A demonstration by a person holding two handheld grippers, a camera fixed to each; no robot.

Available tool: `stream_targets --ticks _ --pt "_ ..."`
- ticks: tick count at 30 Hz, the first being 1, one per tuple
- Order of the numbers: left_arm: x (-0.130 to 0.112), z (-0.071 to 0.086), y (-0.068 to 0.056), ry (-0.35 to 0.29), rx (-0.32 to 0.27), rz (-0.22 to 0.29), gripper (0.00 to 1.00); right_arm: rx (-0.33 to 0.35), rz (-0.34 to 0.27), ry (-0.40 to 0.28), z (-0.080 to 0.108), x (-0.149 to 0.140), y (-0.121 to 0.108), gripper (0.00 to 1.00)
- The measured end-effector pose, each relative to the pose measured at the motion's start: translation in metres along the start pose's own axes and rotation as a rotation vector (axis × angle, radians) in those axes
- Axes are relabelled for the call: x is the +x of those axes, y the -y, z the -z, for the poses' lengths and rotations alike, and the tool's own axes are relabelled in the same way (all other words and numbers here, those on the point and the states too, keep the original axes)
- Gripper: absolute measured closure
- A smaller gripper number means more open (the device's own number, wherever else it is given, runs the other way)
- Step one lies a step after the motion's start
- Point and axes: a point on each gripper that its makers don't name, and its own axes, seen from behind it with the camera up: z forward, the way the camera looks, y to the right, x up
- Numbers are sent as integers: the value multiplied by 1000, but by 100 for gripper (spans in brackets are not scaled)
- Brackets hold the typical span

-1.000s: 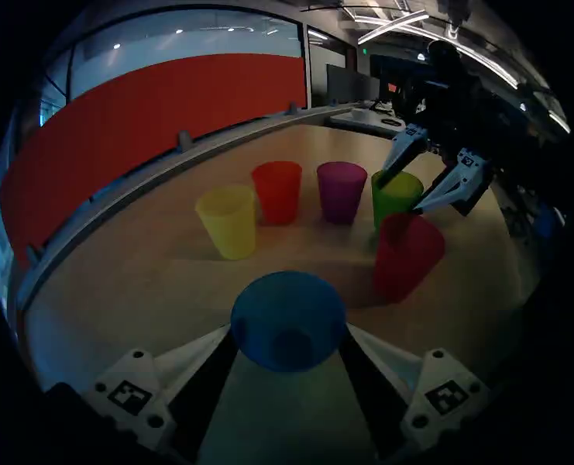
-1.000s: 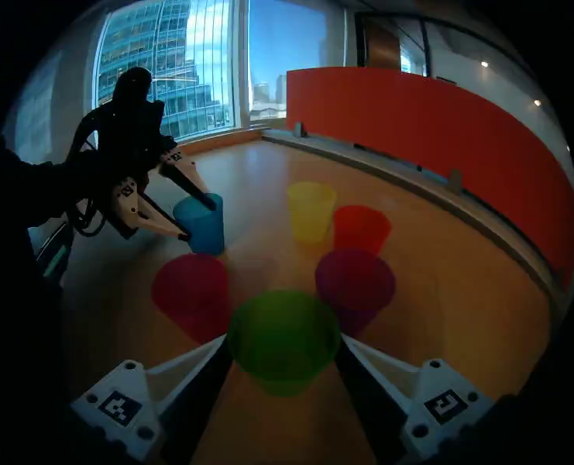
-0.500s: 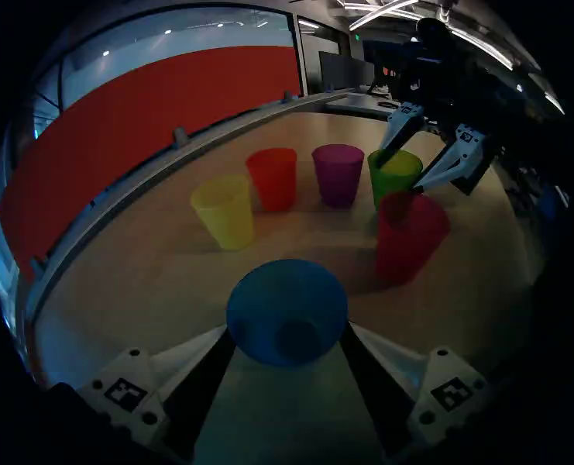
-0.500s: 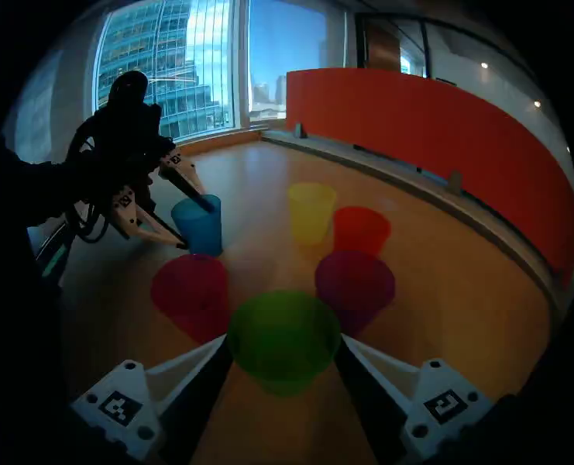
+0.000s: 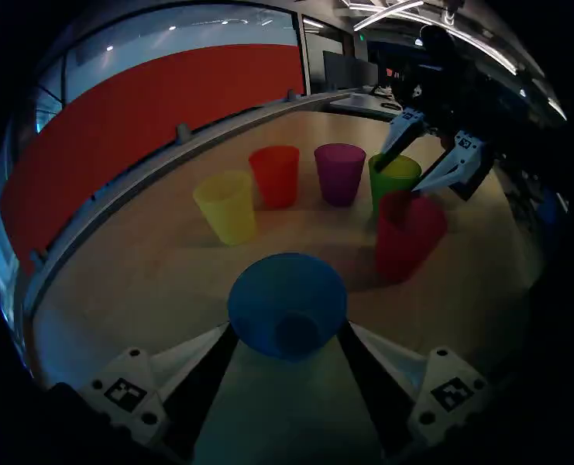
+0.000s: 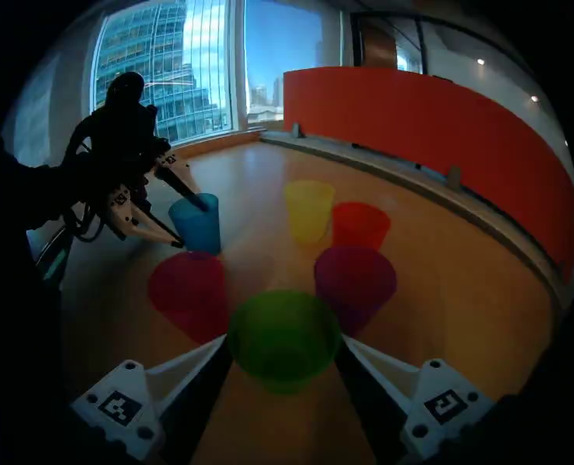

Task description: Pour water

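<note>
Your left tool (image 5: 287,329) clamps the blue cup (image 5: 287,298), your right tool (image 6: 283,341) the green cup (image 6: 283,333) (just beside the crimson cup (image 6: 187,291)), so lift level and tip slowly.

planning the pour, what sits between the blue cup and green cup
The dark red cup, slightly off the direct line from blue cup to green cup; both views show it.
</note>
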Motion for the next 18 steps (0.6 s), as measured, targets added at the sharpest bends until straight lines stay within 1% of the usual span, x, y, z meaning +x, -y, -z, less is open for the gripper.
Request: stream_targets --ticks 6,14,16,18 --pt "1 3 -4 -4 -4 2 7 -5 4 -3 1 -2 0 9" --pt "1 4 -6 -6 0 4 7 -8 -10 -2 0 -4 -1 8" --pt "0 6 -7 -6 1 5 7 -15 -8 5 0 -7 -1 6" --pt "0 7 -7 -8 2 7 7 -24 -4 14 1 -11 -2 2"
